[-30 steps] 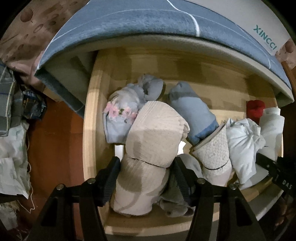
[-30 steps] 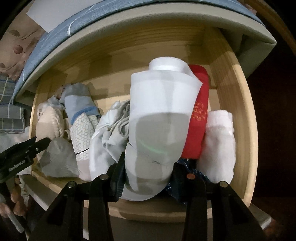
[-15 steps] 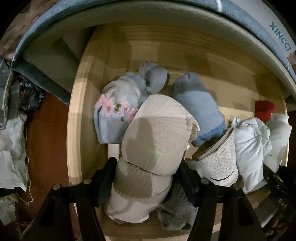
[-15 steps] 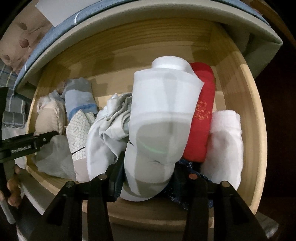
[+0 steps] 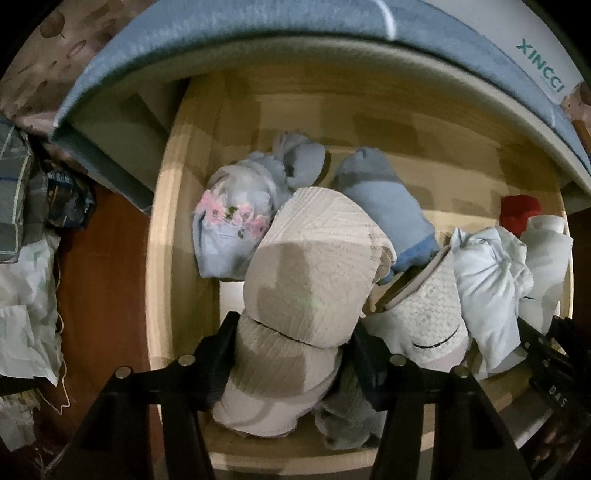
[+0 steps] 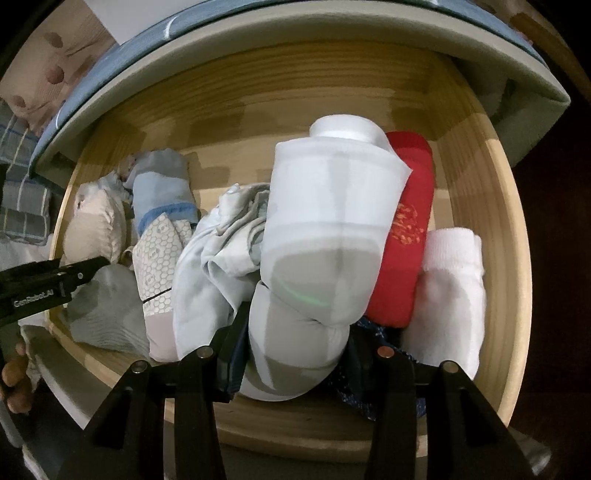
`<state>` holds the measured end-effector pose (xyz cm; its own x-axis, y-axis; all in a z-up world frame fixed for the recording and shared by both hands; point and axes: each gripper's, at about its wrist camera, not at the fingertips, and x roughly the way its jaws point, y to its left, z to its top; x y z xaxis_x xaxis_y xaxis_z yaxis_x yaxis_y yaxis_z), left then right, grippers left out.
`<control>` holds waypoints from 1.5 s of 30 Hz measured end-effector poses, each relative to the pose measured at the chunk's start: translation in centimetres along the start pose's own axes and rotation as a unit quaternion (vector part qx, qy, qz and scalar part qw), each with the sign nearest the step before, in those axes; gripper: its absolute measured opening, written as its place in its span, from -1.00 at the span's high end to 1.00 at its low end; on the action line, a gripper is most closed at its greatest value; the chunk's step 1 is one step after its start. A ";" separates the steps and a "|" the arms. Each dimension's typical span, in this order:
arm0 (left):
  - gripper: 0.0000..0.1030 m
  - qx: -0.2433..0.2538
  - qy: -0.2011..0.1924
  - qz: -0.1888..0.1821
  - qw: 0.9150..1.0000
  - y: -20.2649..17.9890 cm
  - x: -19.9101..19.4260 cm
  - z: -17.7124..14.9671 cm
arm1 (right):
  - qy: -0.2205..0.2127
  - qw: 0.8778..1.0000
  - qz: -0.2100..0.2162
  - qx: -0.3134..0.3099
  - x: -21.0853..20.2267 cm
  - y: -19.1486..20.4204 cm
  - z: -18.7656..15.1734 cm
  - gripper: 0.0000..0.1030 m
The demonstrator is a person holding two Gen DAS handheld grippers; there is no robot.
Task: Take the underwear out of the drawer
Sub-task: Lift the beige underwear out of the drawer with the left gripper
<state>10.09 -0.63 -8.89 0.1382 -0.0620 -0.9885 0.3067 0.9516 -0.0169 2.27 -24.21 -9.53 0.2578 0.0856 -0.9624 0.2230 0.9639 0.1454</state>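
An open wooden drawer (image 5: 162, 258) holds several rolled underwear pieces. My left gripper (image 5: 291, 339) points straight down over the left part of the drawer. A beige ribbed roll (image 5: 314, 266) stands between its jaws, which are closing, and both pads touch the roll's sides. My right gripper (image 6: 295, 332) is shut on a white roll (image 6: 332, 221) at the right part of the drawer (image 6: 517, 258). In the right wrist view the left gripper (image 6: 55, 284) shows at the left edge.
Beside the beige roll lie a floral light-blue roll (image 5: 232, 229), a blue roll (image 5: 384, 206), a honeycomb-patterned roll (image 5: 424, 314) and a grey roll (image 5: 347, 417). A red roll (image 6: 406, 236) and a white sock-like roll (image 6: 447, 295) flank the white one. A blue mattress edge (image 5: 258, 29) overhangs the drawer's back.
The left jaws have narrowed onto the beige roll. The left view drew closer to the drawer, then back. The right gripper rolled slightly, still holding the white roll.
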 end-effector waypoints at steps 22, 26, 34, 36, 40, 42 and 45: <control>-0.11 -0.014 -0.076 -0.094 0.993 3.4 -8.4 -0.9 | -0.012 1.000 -0.007 -0.013 0.4 1.1 0.1 0.19; -0.11 -0.003 -0.098 -0.083 0.992 3.2 -10.5 -0.5 | -0.013 1.000 -0.010 -0.014 0.5 1.2 0.1 0.21; -0.11 0.026 -0.171 -0.065 0.983 3.0 -16.3 1.4 | -0.020 0.999 -0.031 -0.025 0.6 2.0 0.0 0.25; -0.11 0.032 -0.194 -0.064 0.978 2.9 -18.1 2.4 | -0.021 0.999 -0.038 -0.029 0.6 2.3 -0.1 0.26; -0.11 0.038 -0.235 -0.059 0.969 2.6 -21.2 4.7 | -0.023 0.997 -0.059 -0.045 0.9 3.5 -0.6 0.26; -0.11 0.039 -0.255 -0.053 0.965 2.4 -22.6 6.1 | -0.024 0.995 -0.075 -0.057 1.3 4.2 -0.8 0.26; -0.11 0.041 -0.282 -0.054 0.957 2.1 -24.8 8.5 | -0.026 0.995 -0.075 -0.057 1.6 4.2 -0.6 0.26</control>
<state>15.33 0.33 16.83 0.5801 -0.3338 -0.7430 0.4183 0.9048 -0.0799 3.01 -19.89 -10.63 0.2784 -0.0716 -0.9578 0.1560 0.9874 -0.0285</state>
